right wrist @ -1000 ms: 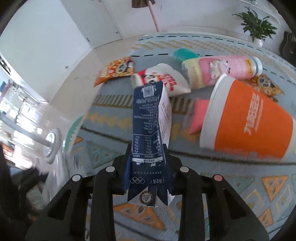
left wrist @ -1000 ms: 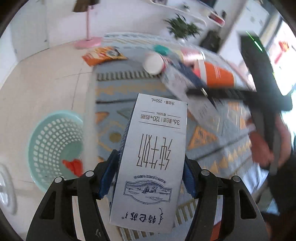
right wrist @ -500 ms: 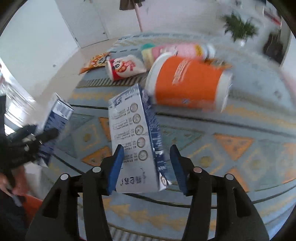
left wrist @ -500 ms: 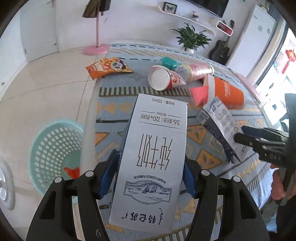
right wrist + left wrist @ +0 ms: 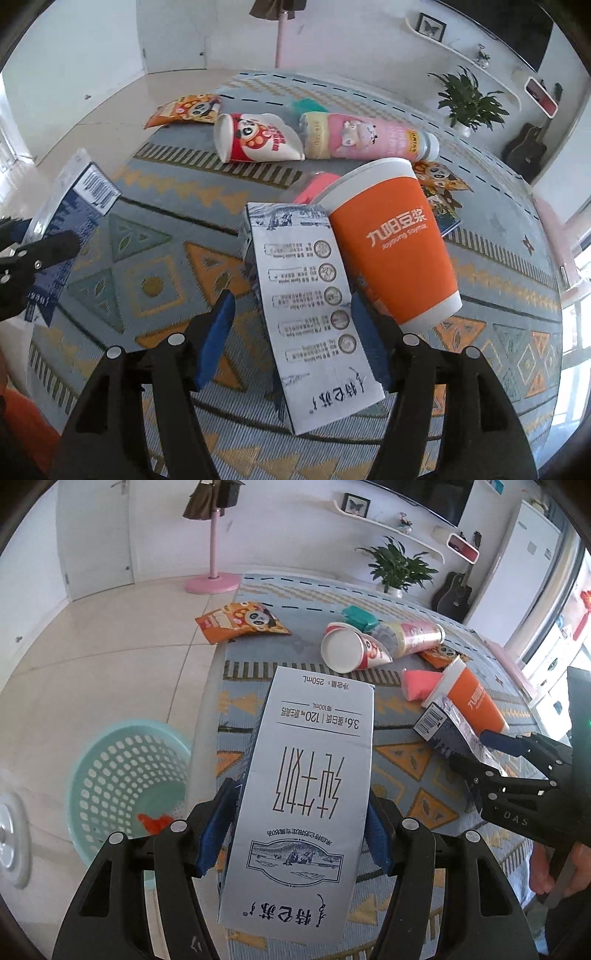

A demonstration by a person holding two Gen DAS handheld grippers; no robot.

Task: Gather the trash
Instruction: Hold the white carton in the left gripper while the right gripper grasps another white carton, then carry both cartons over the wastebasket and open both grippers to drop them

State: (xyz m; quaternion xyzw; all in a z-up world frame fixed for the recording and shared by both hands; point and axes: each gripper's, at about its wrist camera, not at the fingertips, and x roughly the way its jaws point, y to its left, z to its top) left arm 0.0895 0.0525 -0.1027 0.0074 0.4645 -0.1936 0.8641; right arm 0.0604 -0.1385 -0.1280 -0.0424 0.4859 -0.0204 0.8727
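Our left gripper clamps a milk carton above the rug's left edge. Our right gripper, jaws just opened, straddles a second carton lying on the rug, touching an orange cup.

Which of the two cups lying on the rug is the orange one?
The orange paper cup with white lettering, lying beside the milk carton. The other cup is red and white with a panda.

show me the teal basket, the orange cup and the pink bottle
teal basket [image 5: 110, 775], left wrist view, on its perforated inner wall
orange cup [image 5: 395, 254], right wrist view, on its printed orange side
pink bottle [image 5: 365, 138], right wrist view, on the pink label mid-body
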